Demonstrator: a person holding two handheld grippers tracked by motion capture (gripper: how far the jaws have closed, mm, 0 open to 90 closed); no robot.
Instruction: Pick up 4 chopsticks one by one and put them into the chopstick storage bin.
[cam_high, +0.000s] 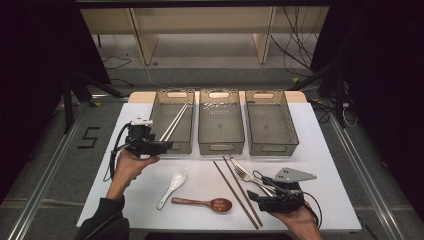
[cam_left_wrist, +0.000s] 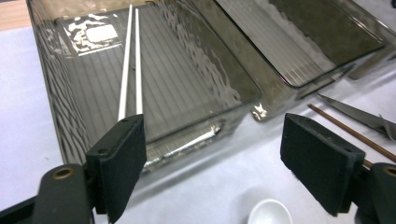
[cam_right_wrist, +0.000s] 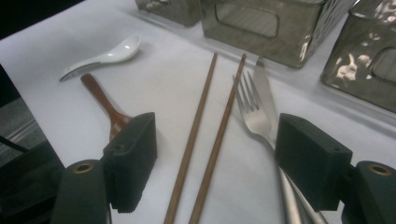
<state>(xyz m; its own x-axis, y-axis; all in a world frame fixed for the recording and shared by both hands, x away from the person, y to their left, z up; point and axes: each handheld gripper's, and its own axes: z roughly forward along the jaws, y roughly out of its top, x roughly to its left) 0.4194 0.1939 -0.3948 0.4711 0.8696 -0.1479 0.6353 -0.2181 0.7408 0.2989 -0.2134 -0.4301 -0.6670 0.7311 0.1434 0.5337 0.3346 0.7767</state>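
A white table (cam_high: 320, 165) carries three smoky plastic bins. The white chopsticks (cam_high: 173, 122) lie inside the left bin (cam_high: 172, 120), released. The left gripper (cam_high: 162, 146) sits at its near end, jaws apart and empty. The right gripper (cam_high: 257, 199) hovers wide open over the brown chopsticks (cam_right_wrist: 205, 140), beside the fork (cam_right_wrist: 252, 112).

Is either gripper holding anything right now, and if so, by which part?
Nothing is held. The left gripper has its jaws open beside the left bin, where the white chopsticks lie. The right gripper has open jaws above the brown chopsticks.
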